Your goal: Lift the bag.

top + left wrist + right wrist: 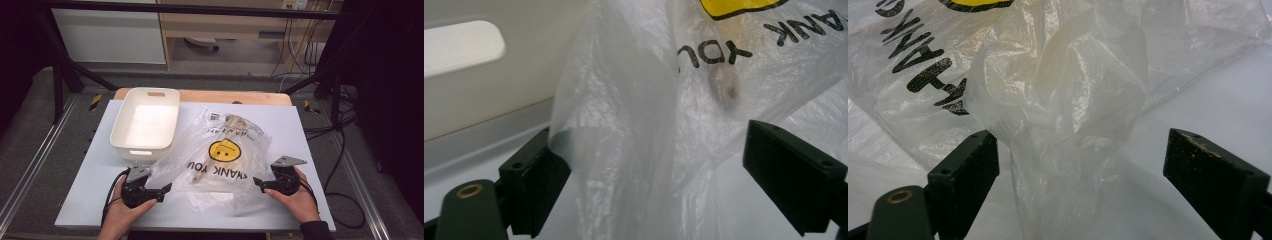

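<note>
The high view looks forward and down over the whole table (100, 200). Each tool's camera sits low and close, facing the printed plastic bag (220, 155), which all three views share.

Table: a white board (95, 170) in front of me, laid on a wooden top (200, 95) whose far edge shows behind it.
Far left: a white plastic bin (146, 123), standing open side up, near the board's back edge.
Middle: a clear plastic bag (225, 155), crumpled, printed with a yellow smiley and black letters; its left edge is just beside the bin.
Inside the bag: something pale and brownish, too blurred to name.
</note>
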